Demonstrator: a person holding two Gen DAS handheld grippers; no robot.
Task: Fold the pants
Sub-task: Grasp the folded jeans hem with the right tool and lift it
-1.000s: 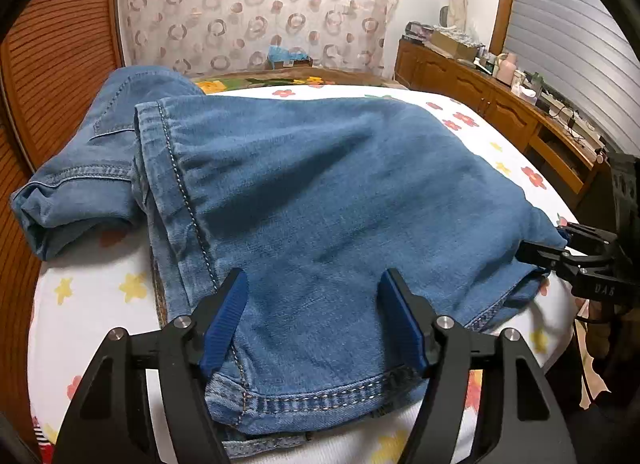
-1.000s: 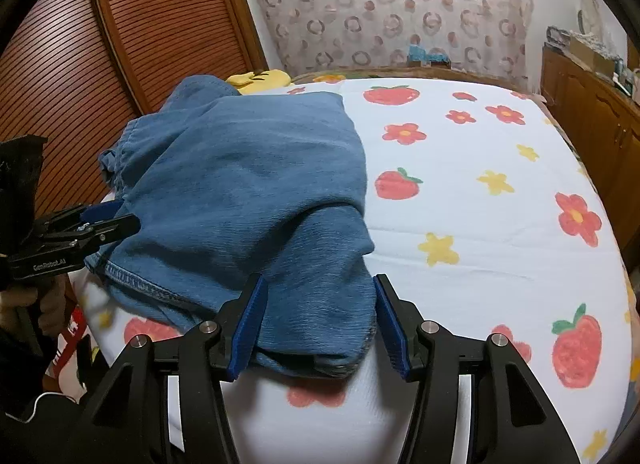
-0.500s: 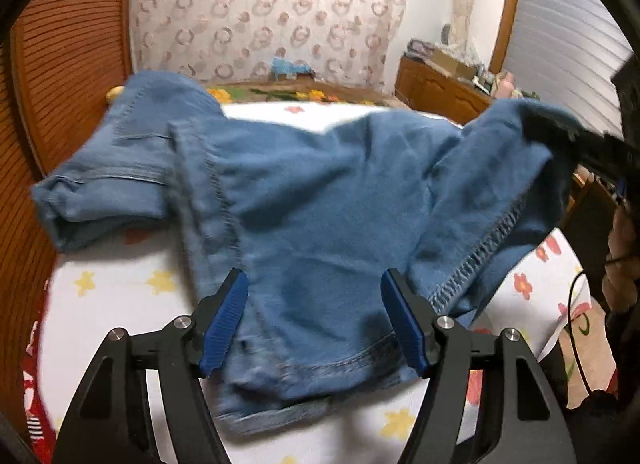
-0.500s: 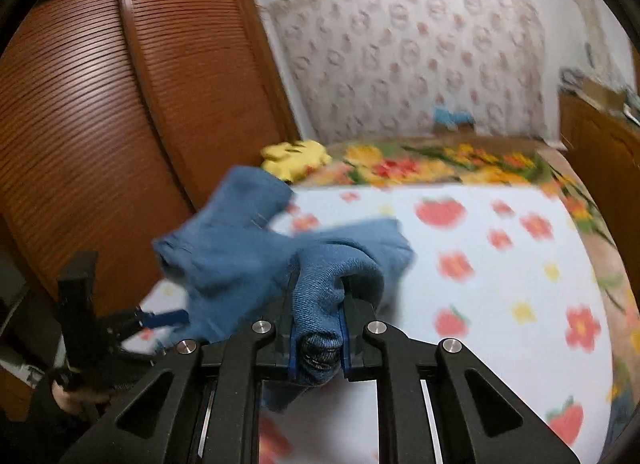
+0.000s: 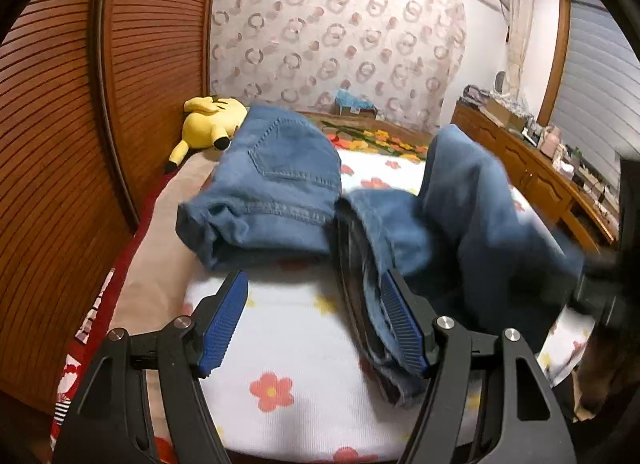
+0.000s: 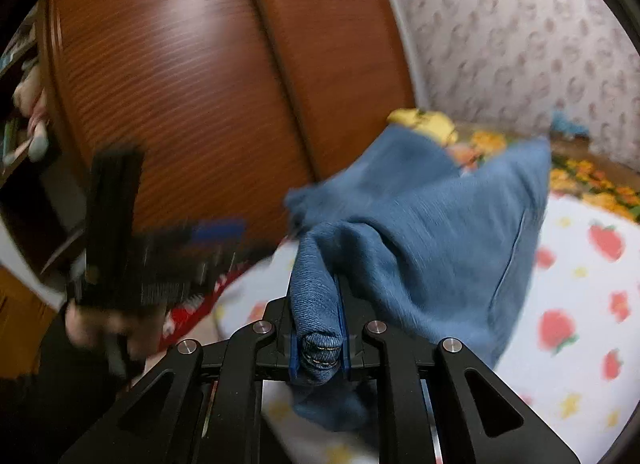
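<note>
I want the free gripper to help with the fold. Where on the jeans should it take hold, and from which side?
Probably the bunched hem and seam edge of the jeans lying just outside the open left gripper. Shift toward the right gripper, which already clamps another hem bundle, and come in low over the floral sheet, since that edge sits raised and layered, thin enough to pinch.

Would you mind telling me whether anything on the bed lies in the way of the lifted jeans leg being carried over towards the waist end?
Nothing visible blocks it. The right tongs are clamped on the jeans, and only flowered sheet and denim lie along the way. The yellow plush toy lies beyond the waist end, by the wardrobe.
</note>
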